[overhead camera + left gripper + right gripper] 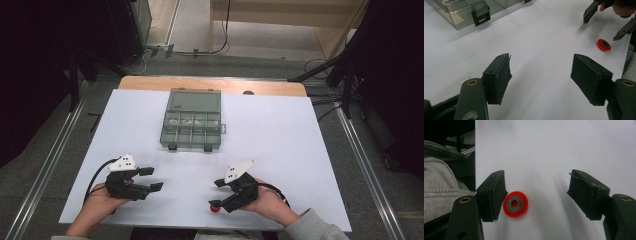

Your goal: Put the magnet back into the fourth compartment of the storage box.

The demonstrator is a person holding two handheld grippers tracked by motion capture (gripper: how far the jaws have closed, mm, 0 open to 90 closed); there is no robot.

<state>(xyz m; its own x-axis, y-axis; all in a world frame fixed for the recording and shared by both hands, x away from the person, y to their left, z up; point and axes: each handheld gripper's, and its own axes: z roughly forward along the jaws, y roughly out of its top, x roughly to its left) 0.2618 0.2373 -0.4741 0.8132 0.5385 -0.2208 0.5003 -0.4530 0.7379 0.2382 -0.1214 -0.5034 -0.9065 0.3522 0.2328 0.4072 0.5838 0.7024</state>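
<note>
Clearly we have both grippers spread wide and empty — the right gripper [536, 192] straddles a small red washer [515, 204] lying flat on the table [280, 135], light, stiff, thin — best pinched across its rim.

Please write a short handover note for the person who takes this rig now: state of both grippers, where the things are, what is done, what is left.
Left gripper: open, holding nothing, resting near the table's front left.
Right gripper: open, lowered around the small red ring with a grey metal centre; the ring lies flat on the white table close beside one pad, not gripped.
Clear plastic compartment box with black latches: near the table's far middle; lid looks closed.
Done: right gripper placed at the ring.
Left: probably close on the ring, lift it, open the box and store it.
</note>
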